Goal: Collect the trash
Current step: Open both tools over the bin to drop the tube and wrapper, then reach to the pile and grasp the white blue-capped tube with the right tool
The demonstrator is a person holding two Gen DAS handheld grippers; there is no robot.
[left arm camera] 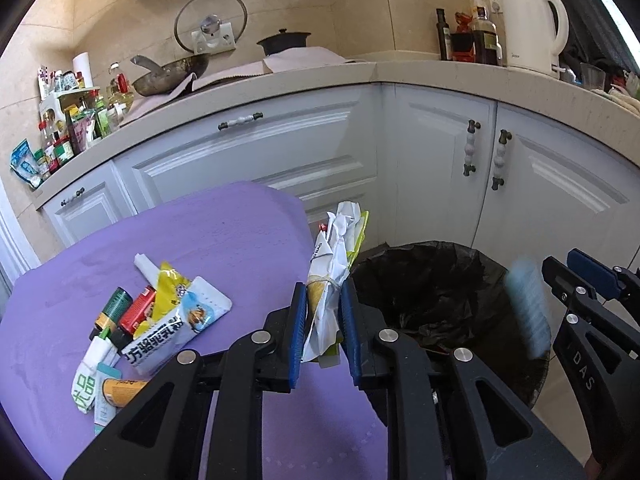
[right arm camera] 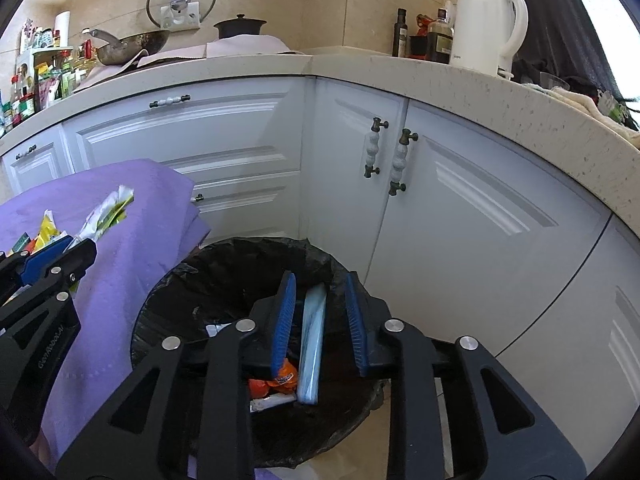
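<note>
My left gripper (left arm camera: 323,300) is shut on a crumpled white and yellow wrapper (left arm camera: 336,264), held upright at the right edge of the purple table (left arm camera: 224,240), beside the black-lined trash bin (left arm camera: 436,292). My right gripper (right arm camera: 320,304) is open above the bin (right arm camera: 224,280). A light blue wrapper (right arm camera: 312,344) hangs between its jaws, touching neither, blurred in the left wrist view (left arm camera: 528,308). Several wrappers and tubes (left arm camera: 160,320) lie in a pile on the table. Orange and white trash (right arm camera: 272,388) lies in the bin.
White cabinets (right arm camera: 440,208) stand behind the bin under a beige counter (left arm camera: 440,76). On the counter are a white kettle (left arm camera: 532,28), bottles (left arm camera: 480,36), a pan (left arm camera: 168,76) and a spice rack (left arm camera: 72,128).
</note>
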